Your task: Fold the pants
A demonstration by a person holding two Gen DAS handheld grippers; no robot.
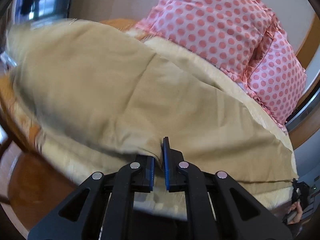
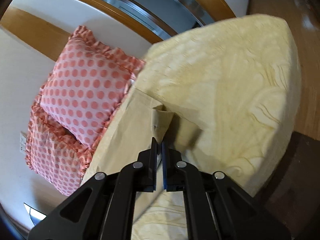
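Observation:
Tan pants (image 1: 124, 92) lie spread over a cream bedspread (image 1: 216, 70). My left gripper (image 1: 159, 154) is shut on a pinch of the pants' near edge, and the cloth rises between its blue pads. In the right wrist view my right gripper (image 2: 159, 142) is shut on a hemmed corner of the pants (image 2: 160, 122), which stands up folded above the fingertips. The rest of the pants (image 2: 128, 124) stretches to the left under it. The far left part of the pants is blurred.
Two pink polka-dot pillows (image 1: 220, 30) (image 2: 84, 88) lie at the head of the bed by the white wall. The bed's corner (image 2: 276, 64) drops off to a wooden floor (image 2: 306, 20). A wooden floor also shows at lower left (image 1: 36, 180).

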